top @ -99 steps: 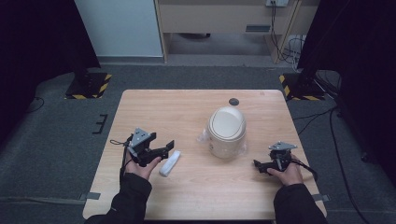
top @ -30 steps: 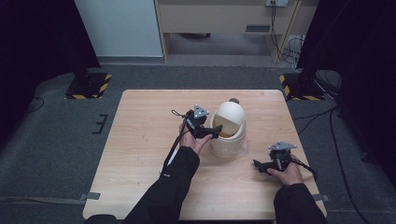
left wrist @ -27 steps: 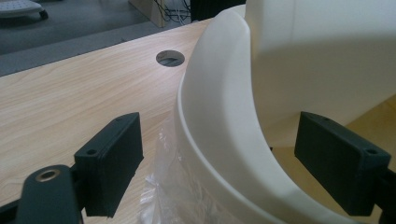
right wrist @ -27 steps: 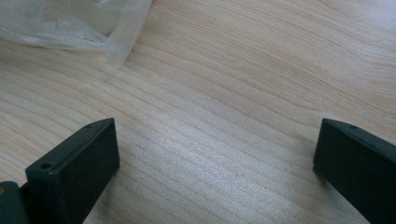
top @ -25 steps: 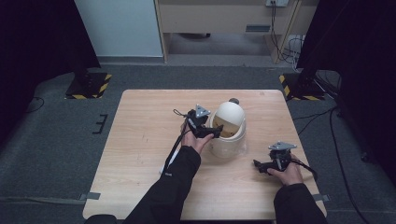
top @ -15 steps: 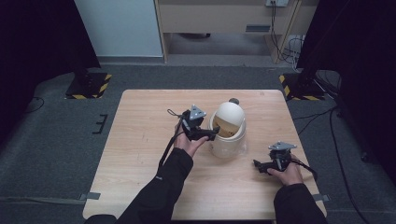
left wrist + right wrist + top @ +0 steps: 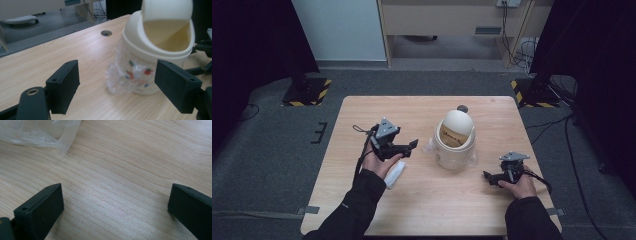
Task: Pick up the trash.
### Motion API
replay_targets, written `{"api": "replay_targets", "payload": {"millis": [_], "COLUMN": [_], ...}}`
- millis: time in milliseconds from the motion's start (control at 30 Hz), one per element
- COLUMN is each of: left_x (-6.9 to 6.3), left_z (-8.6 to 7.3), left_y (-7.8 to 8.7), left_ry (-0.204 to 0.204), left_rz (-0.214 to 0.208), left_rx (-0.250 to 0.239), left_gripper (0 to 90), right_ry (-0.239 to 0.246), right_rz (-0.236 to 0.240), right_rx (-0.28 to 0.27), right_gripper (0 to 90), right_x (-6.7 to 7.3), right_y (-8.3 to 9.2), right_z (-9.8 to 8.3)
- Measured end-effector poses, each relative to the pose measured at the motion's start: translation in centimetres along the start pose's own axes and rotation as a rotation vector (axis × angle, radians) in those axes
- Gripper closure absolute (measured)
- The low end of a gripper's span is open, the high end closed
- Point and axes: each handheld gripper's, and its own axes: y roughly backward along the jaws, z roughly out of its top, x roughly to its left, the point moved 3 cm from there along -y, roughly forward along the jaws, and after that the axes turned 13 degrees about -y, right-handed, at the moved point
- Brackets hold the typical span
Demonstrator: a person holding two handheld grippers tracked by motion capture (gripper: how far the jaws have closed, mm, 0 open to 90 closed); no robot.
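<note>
Found near the middle of the wooden table, a little right of centre: a small white swing-lid waste bin, upright, its domed lid tipped so the mouth gaped toward the near side. Saw a tan interior with faint brownish marks, too small to read, and could not make out any contents. Noted a clear plastic liner bunched around the bin's body, and through it a coloured red, green and blue print, blurred and without legible words. Spotted the left gripper well left of the bin and apart from it, jaws wide but just closing a little, with nothing between the pads. Made out a white oblong object lying on the wood just beside that hand. Found the right gripper low over bare wood near the right edge, jaws spread, gripping nothing. Saw a dark round grommet behind the bin, at the far edge.
</note>
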Motion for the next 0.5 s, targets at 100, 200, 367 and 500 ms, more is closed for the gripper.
{"api": "replay_targets", "payload": {"millis": [100, 200, 367, 500], "left_x": [0.6, 1.2, 1.7, 2.0], "left_z": [-1.4, -2.7, -5.0, -6.6], "left_y": [0.8, 1.3, 1.5, 1.0], "left_ry": [0.026, 0.044, 0.066, 0.089], "left_rz": [0.012, 0.024, 0.032, 0.034], "left_rx": [0.008, 0.023, 0.051, 0.083], "left_gripper": [19.6, 19.6, 20.3, 21.7], "right_ry": [0.003, 0.004, 0.003, 0.002], "right_rz": [0.001, 0.001, 0.001, 0.001], "right_rx": [0.000, 0.000, 0.000, 0.001], "right_gripper": [0.5, 0.5, 0.5, 0.5], "right_x": [0.0, 0.0, 0.0, 0.0], "right_y": [0.0, 0.0, 0.0, 0.0], "right_z": [0.0, 0.0, 0.0, 0.0]}}
